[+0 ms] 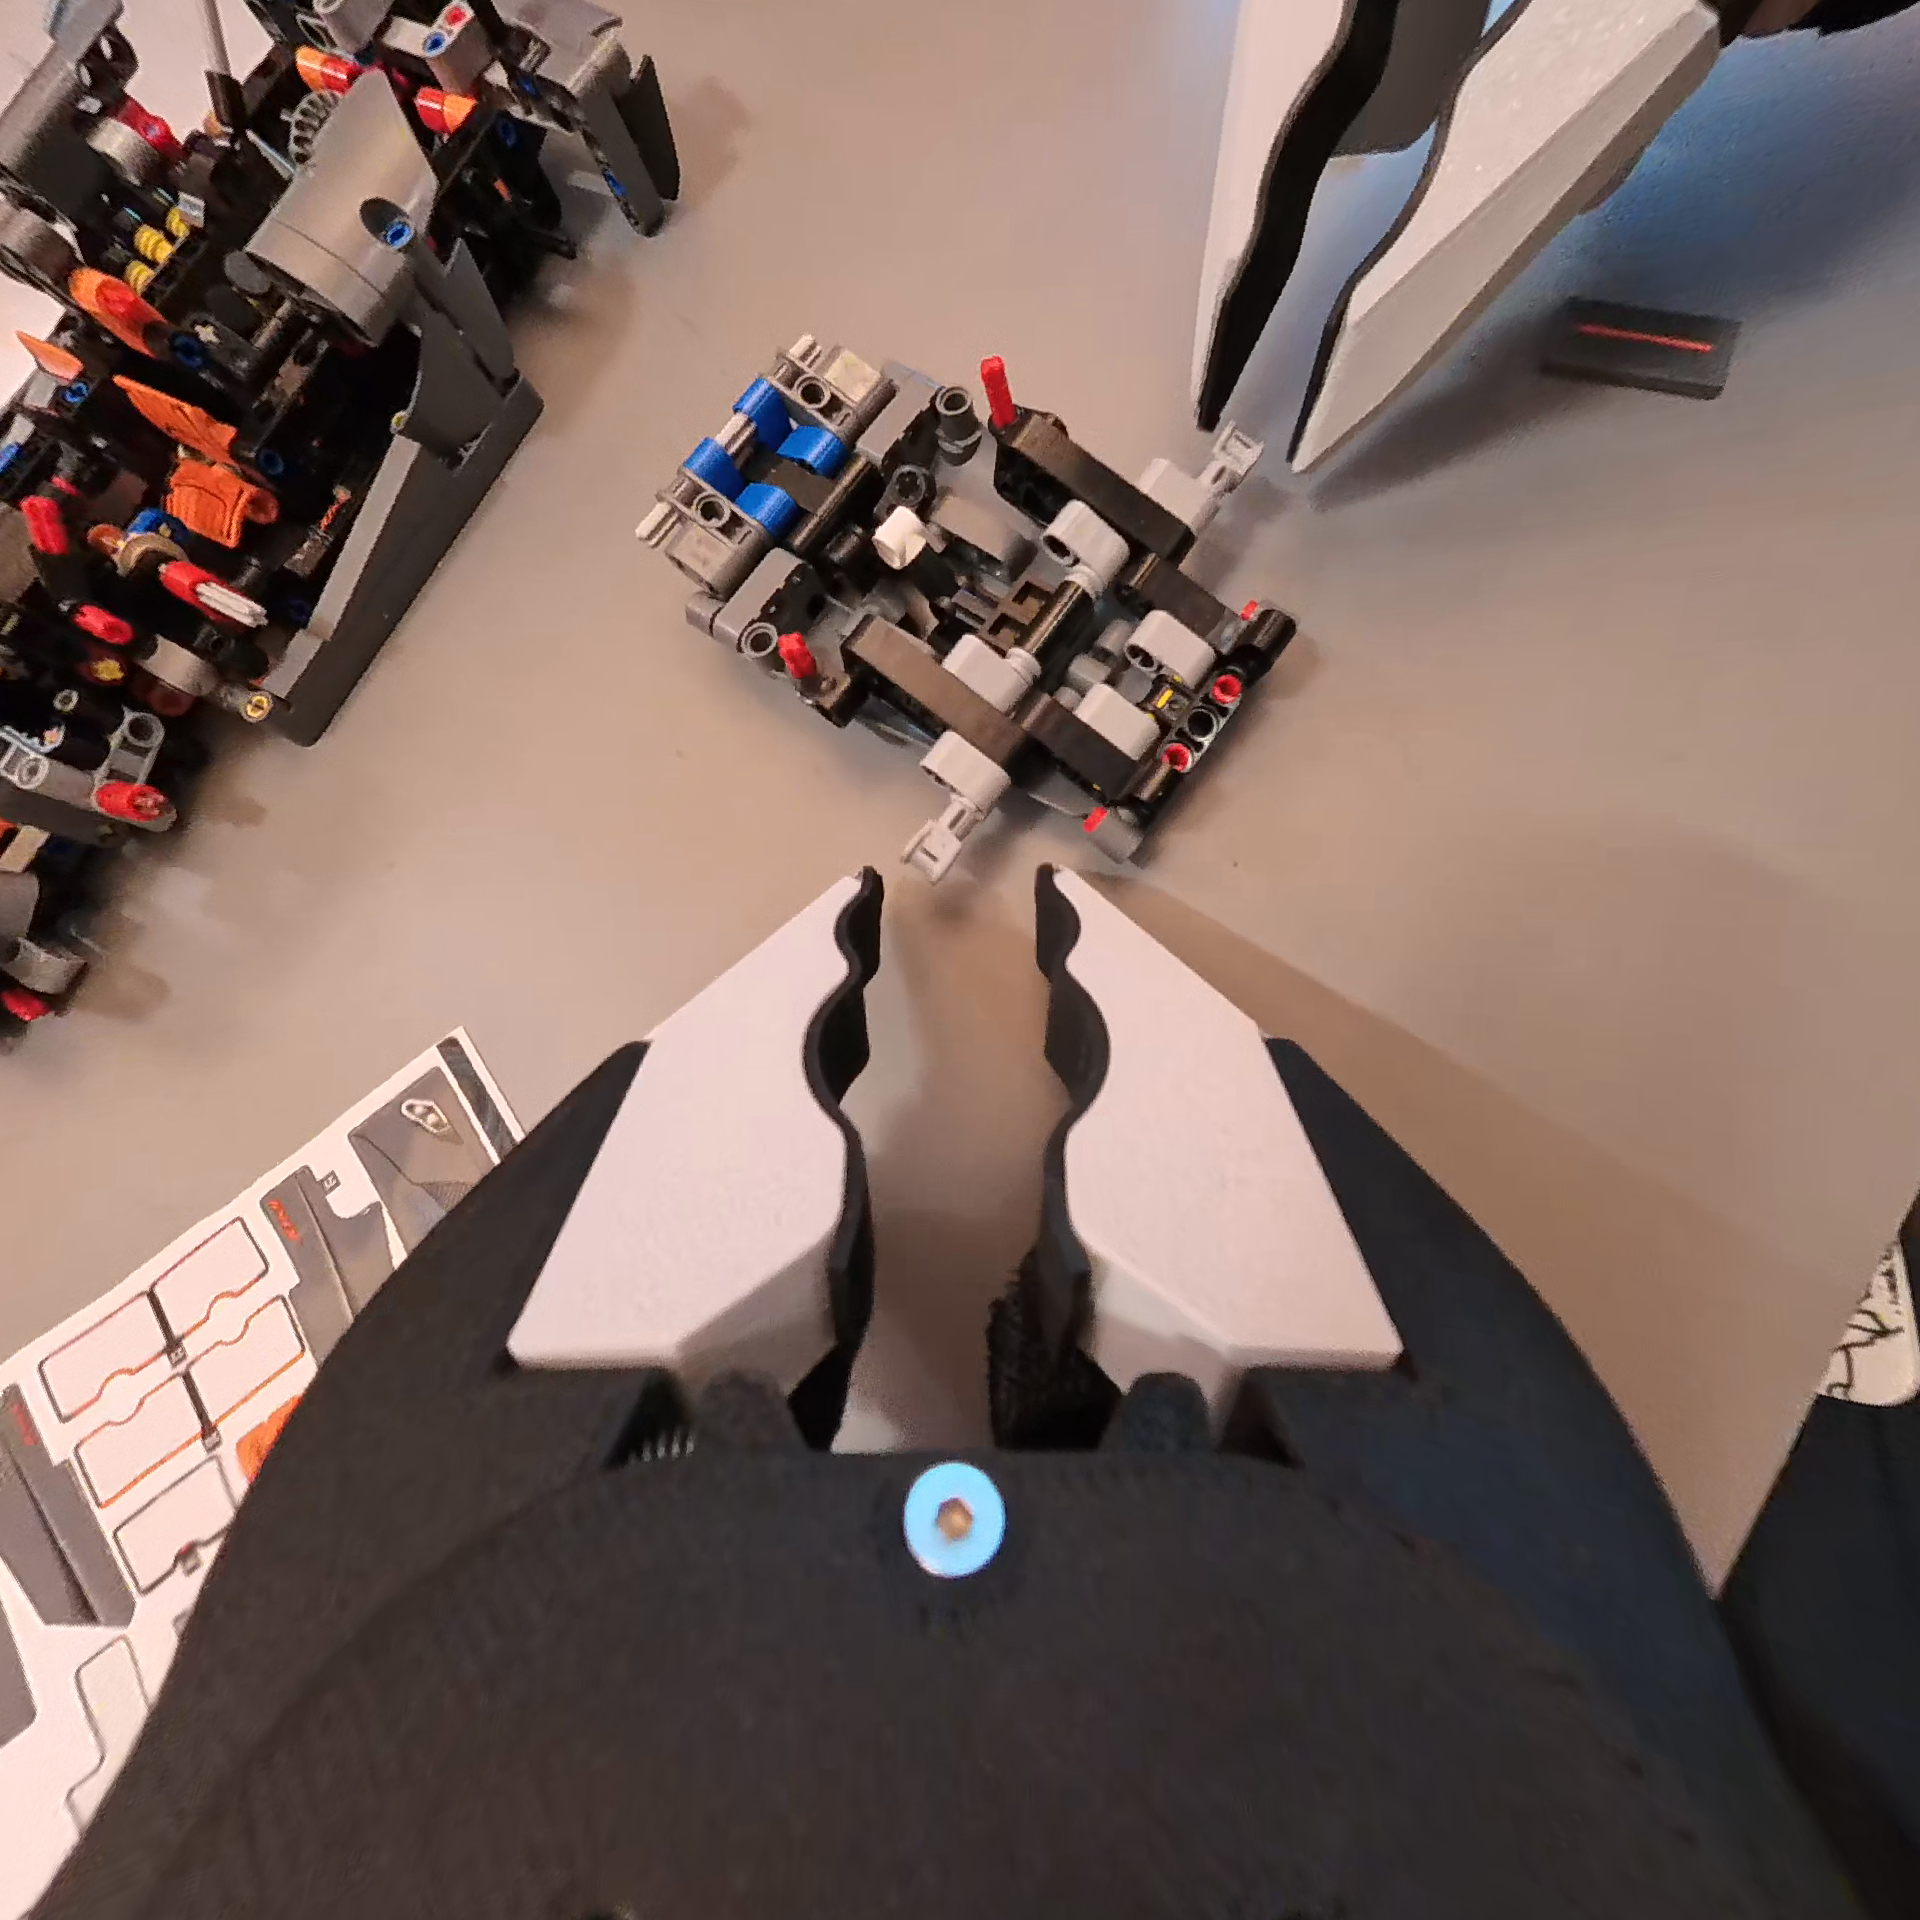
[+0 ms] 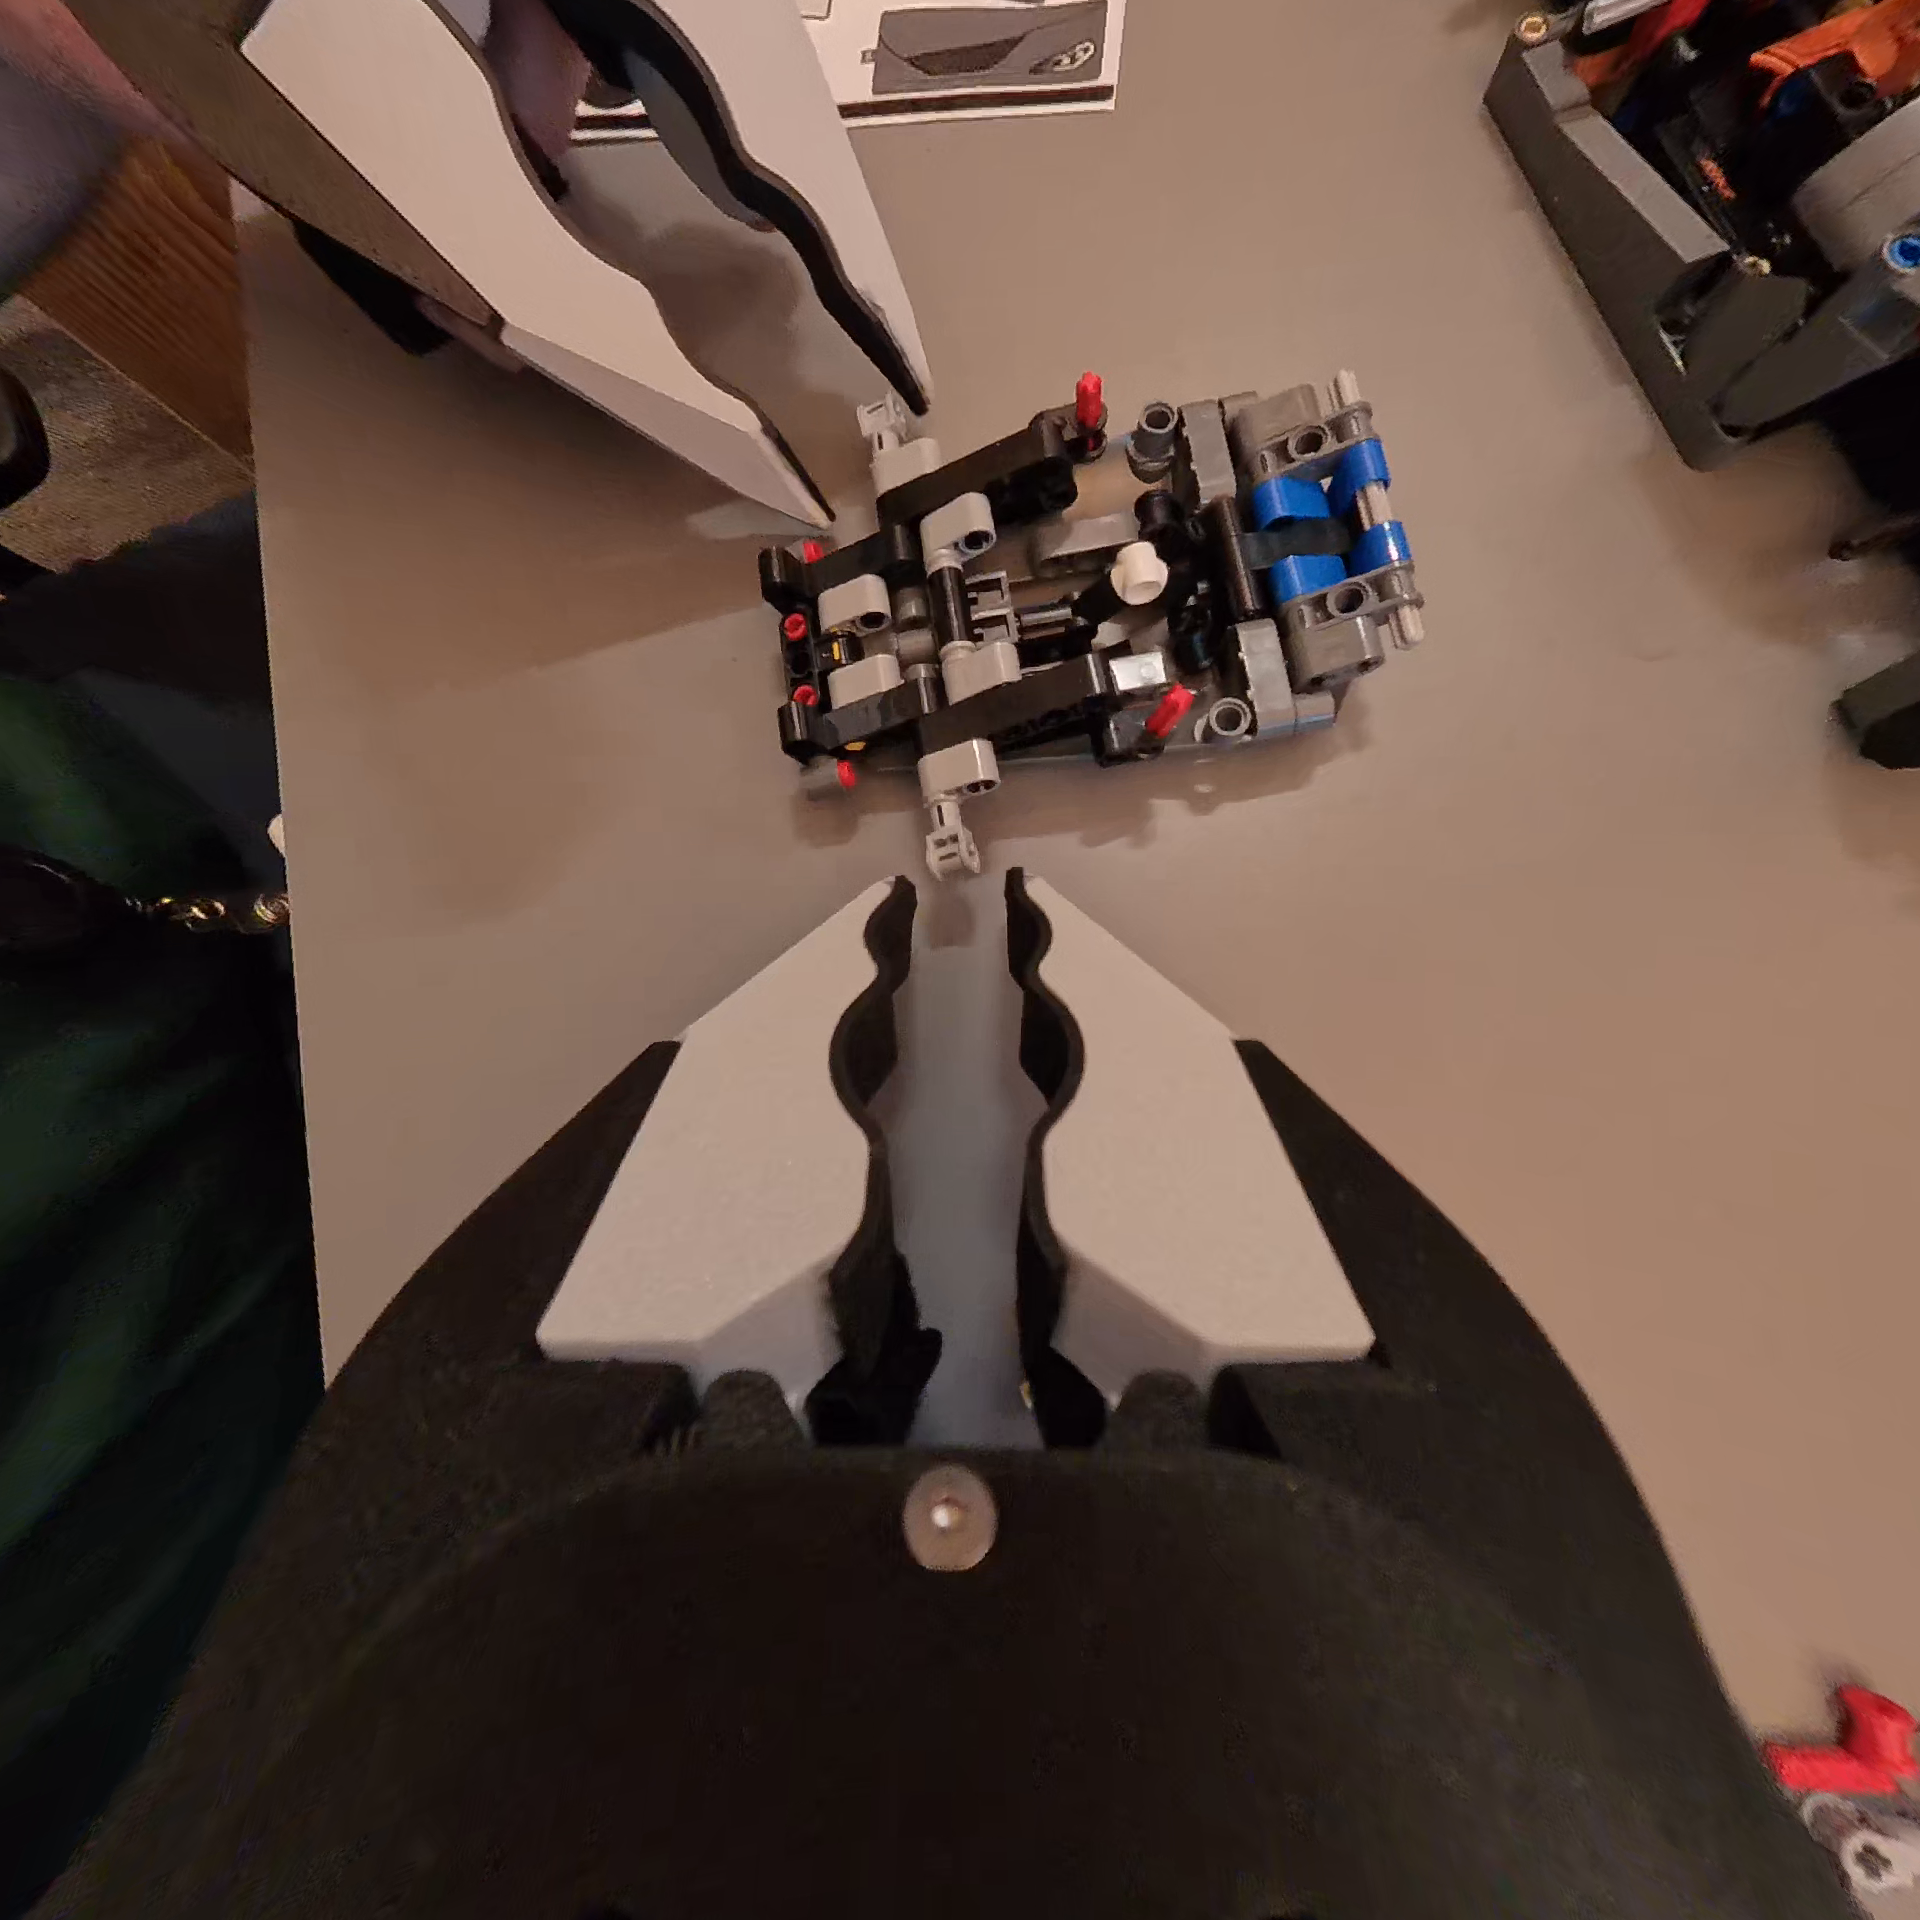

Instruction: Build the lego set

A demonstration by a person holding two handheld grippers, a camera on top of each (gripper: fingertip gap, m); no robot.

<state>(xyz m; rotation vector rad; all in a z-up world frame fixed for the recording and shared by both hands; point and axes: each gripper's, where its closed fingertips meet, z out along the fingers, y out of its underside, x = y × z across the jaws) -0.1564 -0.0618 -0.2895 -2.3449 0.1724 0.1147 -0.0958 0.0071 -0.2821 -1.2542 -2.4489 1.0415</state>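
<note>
- Small lego assembly [image 1: 966,592] [image 2: 1081,592]: black, grey and blue parts with red pins, lying flat on the grey table [image 1: 1455,935] [image 2: 1455,1039], between the two grippers.
- Left gripper [image 1: 958,883] [image 2: 878,457]: fingers parted by a narrow gap, holding nothing; tips sit just short of a light grey connector [image 1: 940,836] [image 2: 883,426] that sticks out from one side of the assembly.
- Right gripper [image 2: 956,883] [image 1: 1247,436]: fingers likewise slightly apart and empty; tips sit just short of the matching grey connector [image 2: 951,836] [image 1: 1231,452] on the opposite side.
- Large lego build [image 1: 229,364] [image 2: 1745,208]: dark grey frame packed with black, orange, red and yellow parts, far left in the left wrist view, far right in the right wrist view, well apart from the small assembly.
- Sticker sheet [image 1: 208,1330]: white, with grey and orange shapes, near left in the left wrist view, partly under the gripper body.
- Black piece with a red stripe [image 1: 1636,348]: on the table, far right in the left wrist view.
- Red piece [image 2: 1860,1756]: near right corner of the right wrist view.
</note>
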